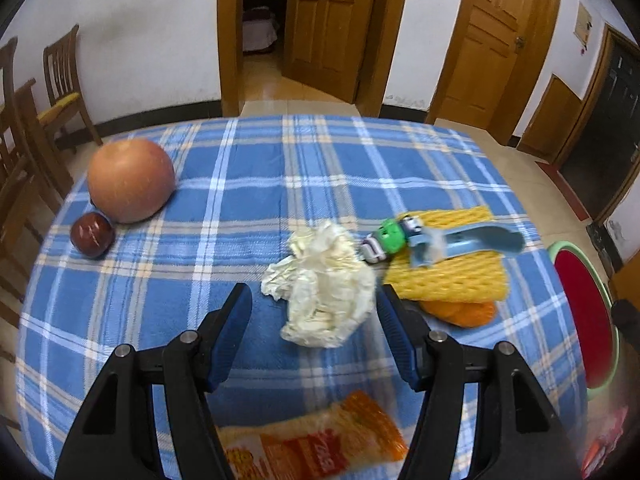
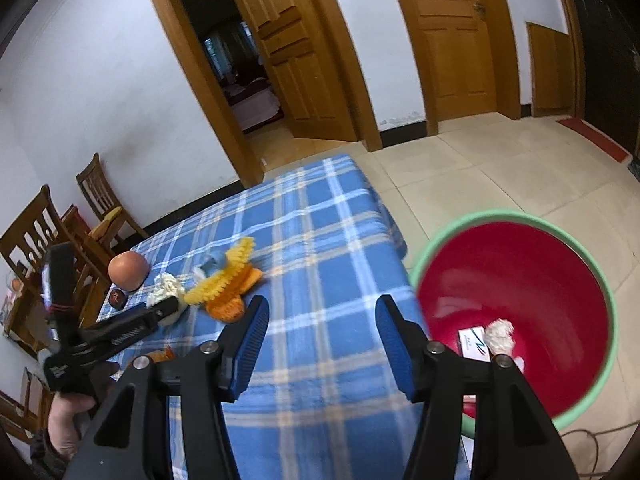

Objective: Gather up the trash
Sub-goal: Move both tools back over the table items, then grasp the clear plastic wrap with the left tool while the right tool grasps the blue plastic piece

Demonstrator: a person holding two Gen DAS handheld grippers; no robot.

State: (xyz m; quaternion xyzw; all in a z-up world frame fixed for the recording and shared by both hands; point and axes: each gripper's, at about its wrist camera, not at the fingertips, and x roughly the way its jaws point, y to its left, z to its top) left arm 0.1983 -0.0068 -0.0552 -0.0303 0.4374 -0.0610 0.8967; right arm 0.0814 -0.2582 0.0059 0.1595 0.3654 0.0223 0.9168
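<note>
Left gripper jaws apart, nothing clamped, hanging over the crumpled white wrapper, which lies mid-tabletop with its bulk just ahead of the tips. Wrapper looks thin, papery or filmy, very light, soft and crushable; should compress easily, so pinch across the bunched middle rather than a loose flap. Right gripper also apart and empty, over the right tabletop edge beside the red bin on the floor; smooth plastic, green rim, already holds a white wad and a small card box. Other likely trash: glossy orange snack packet at the near tabletop edge under the left gripper, slick, flat, crinkly, best taken at an end. Yellow foam fruit net towards the right edge, spongy, ribbed, light, with an orange piece under it and a blue plastic tool on top. Apple and dark small fruit near the left edge: firm, round, probably not trash. Blue plaid tablecloth, soft woven.
</note>
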